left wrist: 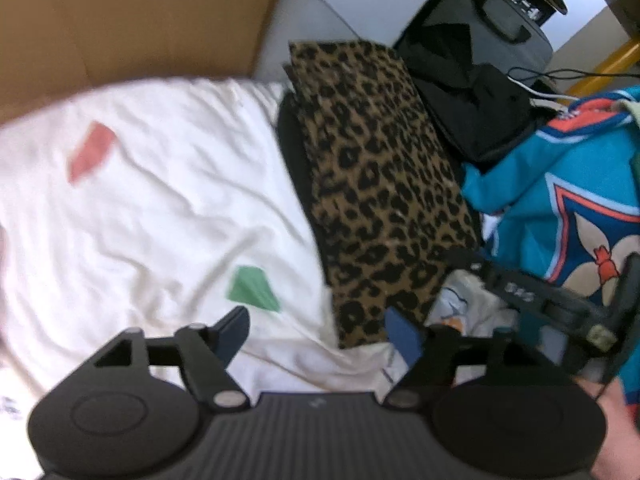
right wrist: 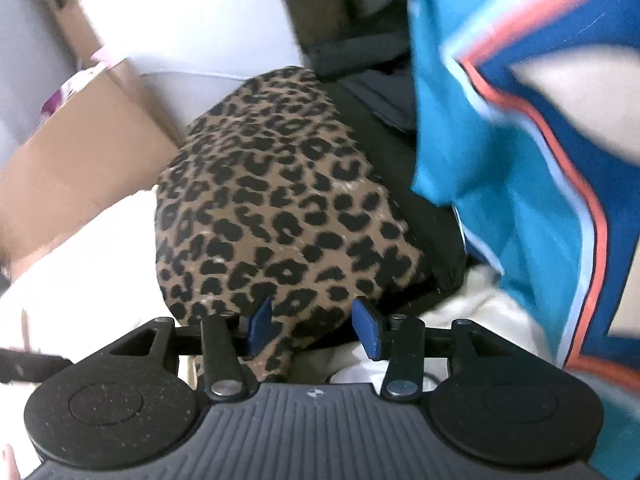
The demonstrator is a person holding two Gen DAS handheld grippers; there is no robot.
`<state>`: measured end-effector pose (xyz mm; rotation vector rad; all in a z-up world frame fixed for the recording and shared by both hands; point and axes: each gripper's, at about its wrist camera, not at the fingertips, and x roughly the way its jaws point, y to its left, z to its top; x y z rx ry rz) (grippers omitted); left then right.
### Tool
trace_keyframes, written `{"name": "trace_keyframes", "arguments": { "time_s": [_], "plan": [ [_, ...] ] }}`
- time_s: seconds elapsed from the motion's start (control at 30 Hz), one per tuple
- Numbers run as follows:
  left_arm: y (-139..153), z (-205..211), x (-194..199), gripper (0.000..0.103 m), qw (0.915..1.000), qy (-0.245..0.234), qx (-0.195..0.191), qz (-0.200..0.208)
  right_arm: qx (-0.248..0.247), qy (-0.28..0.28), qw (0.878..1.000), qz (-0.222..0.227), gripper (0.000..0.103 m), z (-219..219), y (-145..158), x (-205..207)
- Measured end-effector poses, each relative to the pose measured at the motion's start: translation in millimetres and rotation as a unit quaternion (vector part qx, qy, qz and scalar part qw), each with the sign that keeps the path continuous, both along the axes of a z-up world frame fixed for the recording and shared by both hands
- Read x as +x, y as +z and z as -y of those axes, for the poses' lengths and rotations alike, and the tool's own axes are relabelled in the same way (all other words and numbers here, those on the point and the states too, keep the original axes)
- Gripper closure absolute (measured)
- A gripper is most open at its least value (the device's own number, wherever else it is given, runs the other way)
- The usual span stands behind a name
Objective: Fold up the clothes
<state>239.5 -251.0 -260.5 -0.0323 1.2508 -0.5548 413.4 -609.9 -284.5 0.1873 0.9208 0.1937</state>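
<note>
A crumpled white garment (left wrist: pixel 140 200) with a red patch and a green patch covers the left of the left wrist view. Beside it lies a folded leopard-print garment (left wrist: pixel 380 184), stacked on something black. My left gripper (left wrist: pixel 320 332) hangs open above the white cloth's near edge, with nothing between its blue pads. In the right wrist view the leopard-print garment (right wrist: pixel 280 208) fills the middle. My right gripper (right wrist: pixel 313 326) is open at its near end; the cloth lies under and between the pads, which do not press on it. A teal jersey (right wrist: pixel 520 160) hangs at the right.
A cardboard box (left wrist: pixel 120 20) stands behind the white garment. Dark clothing (left wrist: pixel 472 92) and cables lie at the back right, beside the teal jersey (left wrist: pixel 540 200). The right tool's black housing (left wrist: pixel 552 300) and a hand (left wrist: pixel 616 432) are at the lower right.
</note>
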Motion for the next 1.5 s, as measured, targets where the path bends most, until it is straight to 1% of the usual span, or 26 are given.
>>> {"name": "trace_keyframes", "arguments": {
  "time_s": [0.03,0.07,0.1,0.17,0.3,0.4,0.5,0.6,0.7,0.77,0.83,0.9,1.0,1.1,1.23,1.33,1.5],
  "plan": [
    [7,-3,2,0.02,1.0,0.006,0.003,0.0,-0.004,0.006,1.0,0.007,0.041,-2,9,1],
    [14,-6,4,0.016,0.9999,0.011,0.006,-0.002,-0.002,0.011,1.0,0.01,0.028,-4,18,2],
    [20,-9,6,0.015,0.9998,0.013,0.003,-0.012,0.001,0.017,1.0,0.013,0.018,-5,27,3],
    [34,-12,9,0.013,0.9997,0.003,0.0,-0.026,0.004,0.029,0.999,0.014,0.008,-8,46,4],
    [62,-20,11,0.002,0.9998,-0.001,0.016,-0.013,0.006,0.038,0.999,-0.01,0.002,-14,72,1],
    [78,-27,16,0.0,0.9994,0.004,0.029,-0.019,0.011,0.045,0.999,-0.01,0.001,-15,88,-7],
    [95,-33,17,0.0,0.9986,0.002,0.046,-0.027,0.012,0.04,0.999,-0.013,0.001,-12,104,-11],
    [118,-35,15,0.0,0.9977,-0.008,0.066,-0.009,0.003,0.035,0.999,-0.028,0.001,-11,118,-10],
    [138,-37,14,0.0,0.9969,-0.005,0.078,0.004,0.014,0.028,0.999,-0.041,0.001,-8,136,-8],
    [153,-37,13,0.0,0.9965,-0.009,0.082,0.012,0.028,0.026,0.998,-0.047,0.001,-6,150,-8],
    [166,-34,10,0.0,0.9945,-0.035,0.097,0.018,0.03,0.034,0.998,-0.046,0.001,-9,168,-8],
    [180,-38,7,0.0,0.9935,-0.037,0.105,0.026,0.031,0.041,0.998,-0.045,0.001,-13,186,-8],
    [199,-51,1,0.0,0.9944,-0.012,0.102,0.026,0.038,0.04,0.997,-0.049,0.001,-16,209,-8],
    [215,-67,-6,0.0,0.9944,0.008,0.102,0.025,0.017,0.032,0.998,-0.048,0.001,-23,232,-11],
    [239,-94,-9,0.0,0.9926,0.035,0.113,0.027,0.01,0.034,0.998,-0.052,0.001,-32,260,-18],
    [257,-117,-13,0.0,0.9914,0.055,0.116,0.024,-0.004,0.046,0.998,-0.037,0.001,-39,285,-23],
    [292,-159,-25,0.0,0.988,0.085,0.122,0.042,0.011,0.057,0.998,-0.032,0.001,-51,323,-31]
  ]
}}
